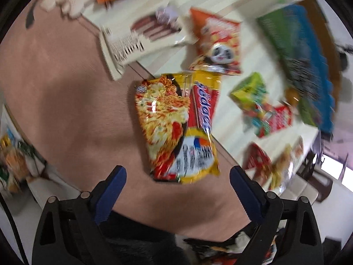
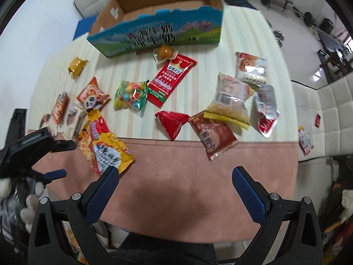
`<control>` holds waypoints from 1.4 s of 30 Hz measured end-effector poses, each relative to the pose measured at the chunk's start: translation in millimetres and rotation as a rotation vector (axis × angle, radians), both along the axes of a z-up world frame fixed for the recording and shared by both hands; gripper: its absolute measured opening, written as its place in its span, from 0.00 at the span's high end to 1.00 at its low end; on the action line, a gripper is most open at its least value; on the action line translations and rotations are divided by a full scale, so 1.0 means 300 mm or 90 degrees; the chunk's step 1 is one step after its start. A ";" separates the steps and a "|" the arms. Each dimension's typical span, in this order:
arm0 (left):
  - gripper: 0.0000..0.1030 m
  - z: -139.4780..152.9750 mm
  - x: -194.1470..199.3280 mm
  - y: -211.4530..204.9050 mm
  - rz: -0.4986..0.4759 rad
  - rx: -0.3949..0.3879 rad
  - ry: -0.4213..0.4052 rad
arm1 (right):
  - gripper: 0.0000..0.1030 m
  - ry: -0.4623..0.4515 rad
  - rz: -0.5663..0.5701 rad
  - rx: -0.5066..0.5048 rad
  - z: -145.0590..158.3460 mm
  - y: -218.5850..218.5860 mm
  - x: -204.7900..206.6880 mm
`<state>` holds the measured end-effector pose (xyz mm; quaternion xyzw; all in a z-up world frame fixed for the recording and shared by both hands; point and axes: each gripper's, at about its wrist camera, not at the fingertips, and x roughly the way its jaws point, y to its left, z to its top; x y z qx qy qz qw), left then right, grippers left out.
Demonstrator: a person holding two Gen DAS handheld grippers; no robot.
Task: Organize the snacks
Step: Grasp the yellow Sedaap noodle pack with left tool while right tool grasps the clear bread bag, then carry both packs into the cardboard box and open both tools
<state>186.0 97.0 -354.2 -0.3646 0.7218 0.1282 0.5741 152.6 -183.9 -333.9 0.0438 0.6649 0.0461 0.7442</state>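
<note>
Snacks lie scattered over the surface point(image 2: 198, 159), which we see covered by a cream striped cloth at the back and a pink cloth at the near edge. Largest is the open cardboard box point(image 2: 158, 28) with blue and green printed sides, standing at the far side of the surface. In front of it we see a long red packet point(image 2: 169, 81), a green bag of coloured candies point(image 2: 131, 95), a red triangular pouch point(image 2: 172, 122), a brown packet point(image 2: 213, 137) and a clear bag with a yellow base point(image 2: 229, 101). A yellow noodle packet point(image 1: 176, 130) lies across the seam of the two cloths, just ahead of our left tool point(image 1: 177, 176), whose blue fingers point(image 1: 112, 190) stand spread with nothing between them. Our right tool point(image 2: 175, 176) hangs over the pink cloth, spread wide too and empty. Smallest, a gold-wrapped sweet point(image 2: 77, 66) sits well apart at the left.
</note>
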 end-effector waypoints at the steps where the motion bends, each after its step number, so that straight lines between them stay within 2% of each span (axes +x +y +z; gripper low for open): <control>1: 0.07 -0.043 0.015 -0.003 0.011 -0.008 0.015 | 0.00 0.008 0.004 -0.002 -0.021 -0.001 0.022; 4: 0.07 -0.150 0.049 -0.027 0.032 -0.014 0.060 | 0.00 0.022 0.013 0.002 -0.074 -0.011 0.080; 8: 0.07 -0.217 0.075 -0.072 0.004 0.045 0.096 | 0.00 0.049 0.015 0.008 -0.128 -0.041 0.128; 11: 0.11 -0.246 0.089 -0.103 -0.035 0.098 0.102 | 0.00 0.063 -0.001 0.016 -0.138 -0.100 0.154; 13: 0.13 -0.235 0.094 -0.129 -0.066 0.126 0.078 | 0.00 0.068 -0.028 0.028 -0.130 -0.160 0.165; 17: 0.15 -0.180 0.120 -0.249 -0.238 0.234 0.007 | 0.00 0.080 -0.087 0.043 -0.129 -0.294 0.184; 20: 0.15 -0.165 0.112 -0.360 -0.365 0.287 -0.033 | 0.00 0.085 -0.084 0.031 -0.157 -0.334 0.201; 22: 0.14 -0.165 0.098 -0.418 -0.420 0.305 -0.048 | 0.00 0.085 -0.058 0.013 -0.177 -0.329 0.210; 24: 0.14 -0.170 0.084 -0.448 -0.439 0.320 -0.047 | 0.00 0.081 -0.047 -0.010 -0.194 -0.332 0.230; 25: 0.14 -0.174 0.079 -0.458 -0.440 0.326 -0.044 | 0.00 0.093 -0.075 -0.006 -0.210 -0.354 0.251; 28: 0.12 -0.187 0.077 -0.466 -0.417 0.318 -0.030 | 0.00 0.107 -0.155 0.077 -0.241 -0.410 0.323; 32: 0.09 -0.236 0.098 -0.398 -0.356 0.267 -0.015 | 0.00 0.131 -0.157 0.058 -0.303 -0.387 0.416; 33: 0.09 -0.296 0.127 -0.391 -0.336 0.250 -0.011 | 0.00 0.141 -0.156 0.054 -0.320 -0.378 0.426; 35: 0.10 -0.323 0.117 -0.347 -0.305 0.219 -0.004 | 0.02 0.173 -0.158 0.045 -0.365 -0.365 0.441; 37: 0.13 -0.344 0.096 -0.305 -0.280 0.197 -0.003 | 0.08 0.196 -0.163 0.042 -0.406 -0.364 0.443; 38: 0.14 -0.352 0.089 -0.294 -0.277 0.196 -0.005 | 0.19 0.206 -0.169 0.038 -0.423 -0.367 0.438; 39: 0.14 -0.370 0.083 -0.261 -0.278 0.196 -0.007 | 0.34 0.213 -0.173 0.036 -0.438 -0.370 0.433; 40: 0.14 -0.376 0.072 -0.257 -0.278 0.198 -0.008 | 0.40 0.218 -0.178 0.043 -0.451 -0.373 0.432; 42: 0.14 -0.377 0.060 -0.252 -0.278 0.202 -0.009 | 0.43 0.215 -0.179 0.047 -0.455 -0.378 0.421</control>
